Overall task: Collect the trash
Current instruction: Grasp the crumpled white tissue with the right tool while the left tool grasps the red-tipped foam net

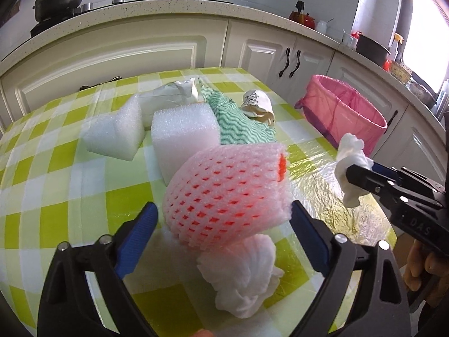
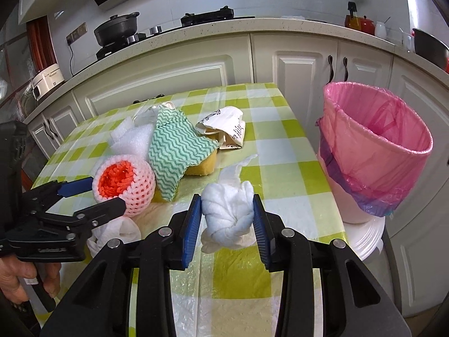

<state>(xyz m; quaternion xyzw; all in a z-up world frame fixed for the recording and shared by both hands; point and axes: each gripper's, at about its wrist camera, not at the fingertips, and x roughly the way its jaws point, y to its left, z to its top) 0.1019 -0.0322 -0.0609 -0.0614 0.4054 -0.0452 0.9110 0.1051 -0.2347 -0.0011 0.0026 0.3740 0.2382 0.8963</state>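
Note:
My left gripper point(image 1: 223, 219) is closed on a pink foam fruit net point(image 1: 227, 193) with an orange inside, held just above the table; it also shows in the right wrist view point(image 2: 123, 184). My right gripper point(image 2: 227, 213) is shut on a crumpled white tissue point(image 2: 227, 210), lifted above the table; the same tissue shows in the left wrist view point(image 1: 350, 165). A bin with a pink liner point(image 2: 373, 146) stands off the table's right edge. Another white tissue wad point(image 1: 244, 275) lies under the left gripper.
On the green checked tablecloth point(image 2: 269, 129) lie white foam blocks point(image 1: 182, 137), a green wavy cloth point(image 2: 174, 151) over a yellow sponge point(image 2: 203, 163), and a crumpled printed paper point(image 2: 224, 129). White cabinets and a counter with pots stand behind.

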